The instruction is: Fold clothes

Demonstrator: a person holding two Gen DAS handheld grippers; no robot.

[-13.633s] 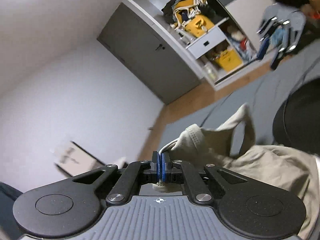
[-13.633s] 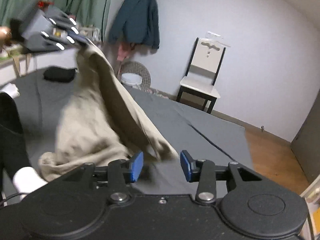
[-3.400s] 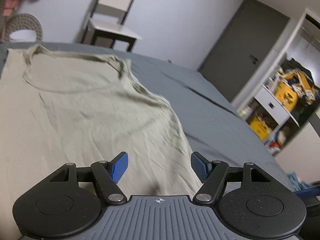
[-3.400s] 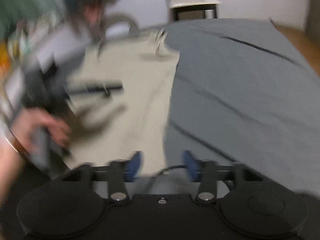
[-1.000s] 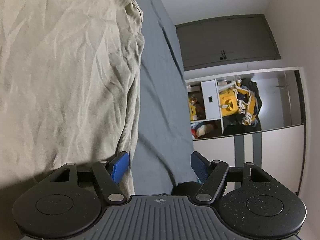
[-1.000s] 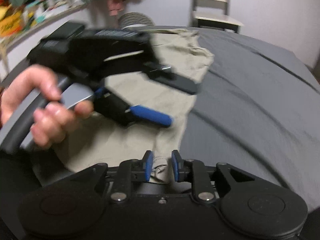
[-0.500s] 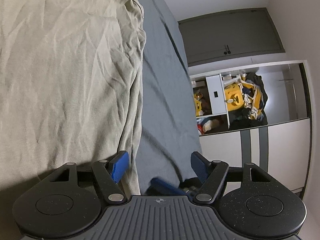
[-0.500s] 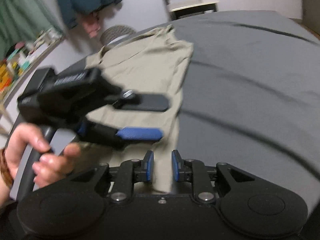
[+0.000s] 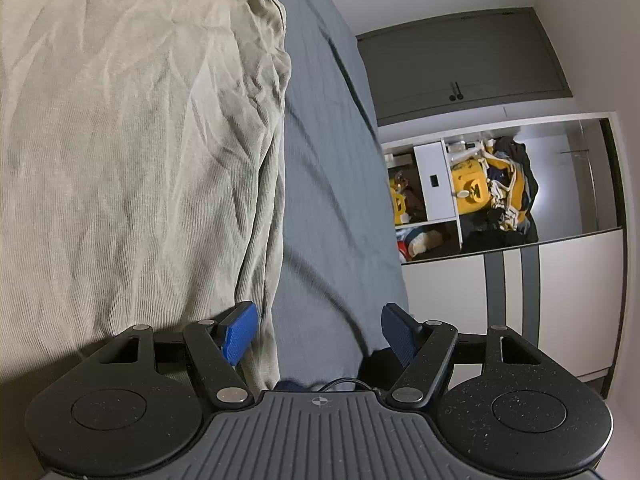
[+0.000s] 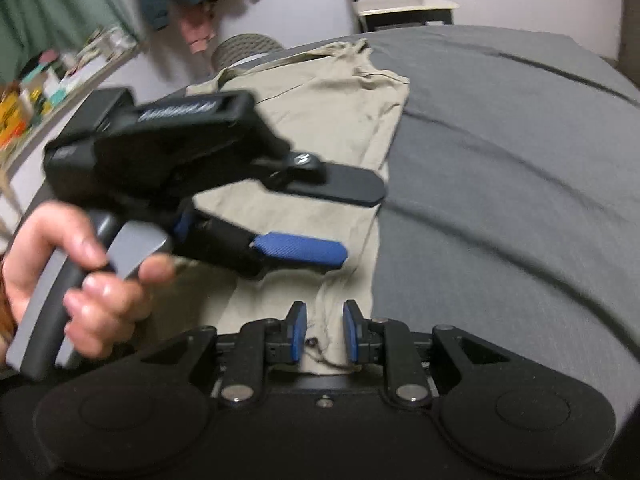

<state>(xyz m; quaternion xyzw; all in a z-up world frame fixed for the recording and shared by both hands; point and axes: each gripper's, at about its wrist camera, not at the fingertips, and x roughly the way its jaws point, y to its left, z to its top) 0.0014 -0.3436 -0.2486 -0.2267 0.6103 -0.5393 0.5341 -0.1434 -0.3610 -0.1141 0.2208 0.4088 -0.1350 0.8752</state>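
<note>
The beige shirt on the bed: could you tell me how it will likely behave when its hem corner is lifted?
The beige shirt looks thin and wrinkled, so it will probably drape limply. It lies flat on the grey bedsheet, so it likely drags and bunches. The right hand-held gripper brackets only a corner, so the rest should sag.

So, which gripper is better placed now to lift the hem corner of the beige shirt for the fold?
Right. The right gripper already has the beige shirt hem corner between its nearly closed fingers. The left gripper is wide open, straddling the side edge.
</note>
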